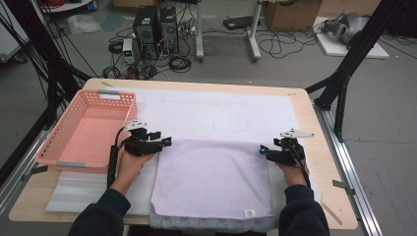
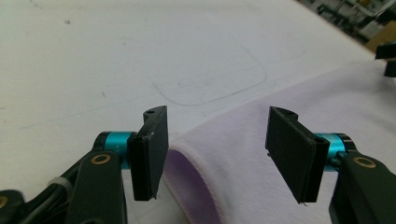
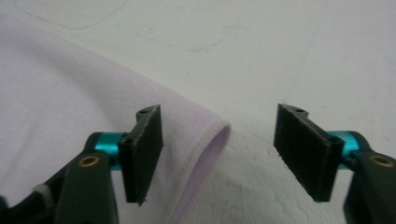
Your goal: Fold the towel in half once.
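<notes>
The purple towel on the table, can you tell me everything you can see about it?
The purple towel is pale lilac, soft and fuzzy-looking, folded over on itself so its far edge is a rounded fold. It lies flat on the white mat, and its near edge reaches the table's front. A small white tag sits near its front right corner. The left hand-held gripper stands open around the far left corner, and the right hand-held gripper is open at the far right corner; neither is pinching it.

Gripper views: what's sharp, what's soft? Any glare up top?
Left gripper view: jaws crisp, lilac towel fold sharp, far background blurred. Right gripper view: towel corner and white mat softer, jaws fairly sharp. High view: even light, no harsh glare, faint shadows beneath the pink basket.
</notes>
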`<state>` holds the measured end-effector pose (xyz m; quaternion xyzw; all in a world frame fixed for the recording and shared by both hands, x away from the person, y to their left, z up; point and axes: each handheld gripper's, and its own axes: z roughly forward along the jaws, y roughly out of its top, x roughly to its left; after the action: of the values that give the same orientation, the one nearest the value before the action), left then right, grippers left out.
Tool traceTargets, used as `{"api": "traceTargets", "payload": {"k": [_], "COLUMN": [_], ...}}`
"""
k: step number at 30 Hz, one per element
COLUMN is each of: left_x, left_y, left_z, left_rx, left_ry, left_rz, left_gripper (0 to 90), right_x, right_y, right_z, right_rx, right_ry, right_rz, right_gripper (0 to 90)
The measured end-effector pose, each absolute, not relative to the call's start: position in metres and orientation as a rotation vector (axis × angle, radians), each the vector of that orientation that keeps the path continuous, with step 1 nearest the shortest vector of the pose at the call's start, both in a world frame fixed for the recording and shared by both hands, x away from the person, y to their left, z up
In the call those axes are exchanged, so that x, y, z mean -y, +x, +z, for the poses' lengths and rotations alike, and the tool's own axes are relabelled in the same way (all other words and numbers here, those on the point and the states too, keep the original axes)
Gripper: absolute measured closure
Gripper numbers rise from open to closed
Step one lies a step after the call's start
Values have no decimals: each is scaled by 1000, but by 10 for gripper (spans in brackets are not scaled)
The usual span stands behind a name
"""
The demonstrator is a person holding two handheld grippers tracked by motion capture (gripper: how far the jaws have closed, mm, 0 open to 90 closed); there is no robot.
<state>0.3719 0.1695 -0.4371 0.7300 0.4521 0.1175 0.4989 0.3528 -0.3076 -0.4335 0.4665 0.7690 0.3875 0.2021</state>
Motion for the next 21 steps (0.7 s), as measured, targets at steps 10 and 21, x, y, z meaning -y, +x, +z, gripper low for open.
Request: {"api": "traceTargets", "payload": {"k": [10,21], "left_x": [-159,-152], "left_y": [390,387], "left_z": [-452,-452], "left_rx": [-1090,-1031], "left_ry": [1904,1957], "left_rz": [310,324], "left_gripper": [464,832], "right_x": [305,303], "right_y": [375,372], "right_z": [-445,-445], "right_rx": [-2219,-2227], "right_ry": [1340,1349], "right_rz": [1006,1039], "right_gripper": [601,825]}}
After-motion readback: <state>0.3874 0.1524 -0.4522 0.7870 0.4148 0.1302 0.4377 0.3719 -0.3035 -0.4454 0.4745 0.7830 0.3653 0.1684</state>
